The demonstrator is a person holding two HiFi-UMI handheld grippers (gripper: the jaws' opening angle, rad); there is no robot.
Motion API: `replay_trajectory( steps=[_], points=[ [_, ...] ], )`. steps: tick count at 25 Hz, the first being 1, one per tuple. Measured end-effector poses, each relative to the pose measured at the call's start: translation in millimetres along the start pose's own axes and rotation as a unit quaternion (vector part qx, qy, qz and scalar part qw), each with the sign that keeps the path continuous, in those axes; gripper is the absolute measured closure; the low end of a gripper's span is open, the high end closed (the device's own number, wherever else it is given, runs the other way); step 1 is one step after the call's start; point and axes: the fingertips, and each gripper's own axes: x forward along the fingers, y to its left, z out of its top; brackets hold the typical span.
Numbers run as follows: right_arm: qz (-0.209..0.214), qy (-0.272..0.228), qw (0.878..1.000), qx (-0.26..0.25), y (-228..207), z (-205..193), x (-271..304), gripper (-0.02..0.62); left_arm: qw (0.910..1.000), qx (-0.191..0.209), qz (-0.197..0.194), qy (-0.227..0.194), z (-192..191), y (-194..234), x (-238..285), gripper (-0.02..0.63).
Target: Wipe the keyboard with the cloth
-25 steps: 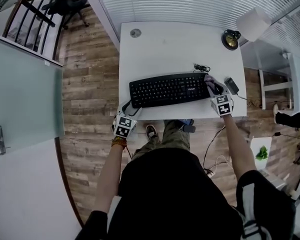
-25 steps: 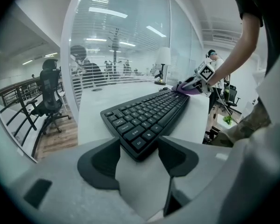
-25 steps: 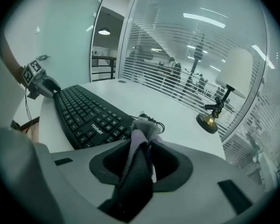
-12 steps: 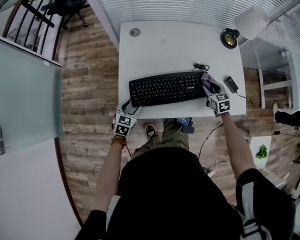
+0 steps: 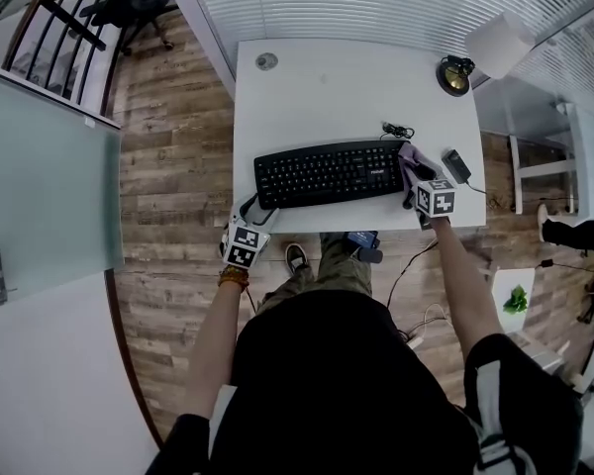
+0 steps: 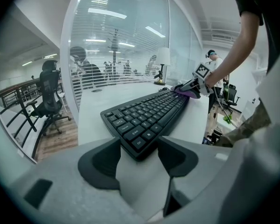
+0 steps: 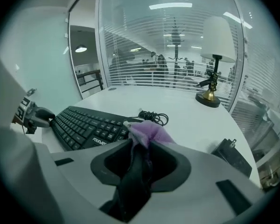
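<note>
Between the tips of my right claw (image 7: 139, 152) sits the purple cloth (image 7: 149, 132). The jaws are closed tight on its dark folded part, and a bunched tuft sticks out past them. That tuft lies over the right end of the black keyboard (image 5: 327, 174); I cannot tell how hard it presses on the keys.

My left claw (image 6: 139, 161) stands wide apart at the table's near left corner. The keyboard's near left corner reaches in between its jaws, with a gap showing on either side, so it grips nothing.

Outward from the cloth, a coil of black cable (image 7: 154, 117) lies just behind the keyboard's right end. A black plug adapter (image 7: 231, 155) lies to the right of my right claw, close to the table's right edge. A lamp (image 7: 217, 55) with a white shade and a brass base stands at the far right corner, well apart from the keyboard.

The keyboard runs along the front of the white table (image 5: 327, 97), near its front edge, slightly slanted. Its whole length to the left of the cloth lies uncovered. Behind it the table is bare up to a small round grommet (image 5: 266, 62) by the far left corner. Glass walls with blinds stand beyond the far edge, and wooden floor (image 5: 173, 166) lies to the left.
</note>
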Motion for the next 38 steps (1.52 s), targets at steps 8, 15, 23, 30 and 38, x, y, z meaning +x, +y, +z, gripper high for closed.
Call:
replay_trajectory(
  steps=[8,15,23,30,38],
  points=[
    [0.022,0.013,0.999,0.021,15.3,1.8,7.1,0.525,1.0000,0.007,0.005,-0.001,-0.5,-0.6,1.6,0.356],
    [0.050,0.021,0.998,-0.002,36.2,3.0,10.4,0.532,0.9999,0.009,0.009,0.002,-3.6,-0.3,2.2,0.353],
    [0.098,0.027,0.995,-0.010,59.9,5.5,13.7,0.535,0.9999,0.011,0.010,0.000,-7.1,-0.4,3.4,0.353],
    [0.163,0.030,0.986,-0.029,101.9,11.0,20.0,0.538,0.9999,0.009,0.008,0.000,-5.2,-1.7,4.6,0.353],
    [0.223,0.047,0.971,-0.075,155.9,17.8,30.4,0.539,0.9999,0.007,0.009,0.002,-6.0,-1.8,4.1,0.353]
  ],
)
